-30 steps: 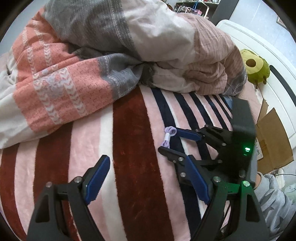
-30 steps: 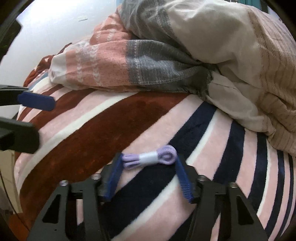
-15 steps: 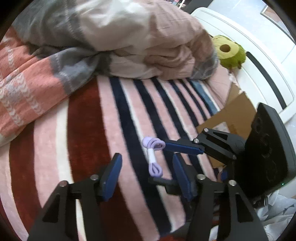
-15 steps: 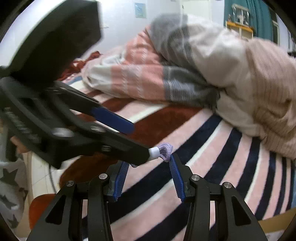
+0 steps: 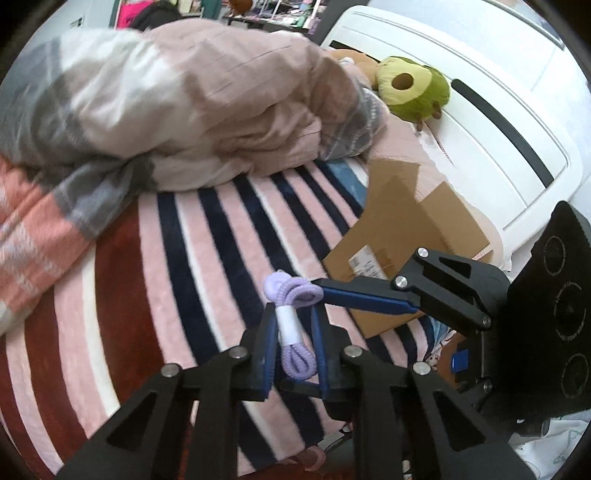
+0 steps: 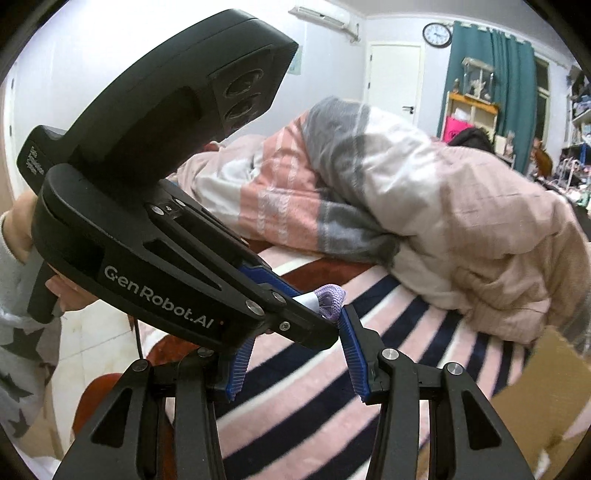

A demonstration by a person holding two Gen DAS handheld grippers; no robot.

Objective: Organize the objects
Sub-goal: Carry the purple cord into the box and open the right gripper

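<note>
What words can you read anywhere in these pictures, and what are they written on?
"GenRobot.AI": white letters on the side of the black left gripper, seen from the right wrist camera.
White label on the cardboard box: printed, too blurred to read.
Small print on the back of the left gripper's body: too small to read.
Wall clock: numbers too small to read.
</note>
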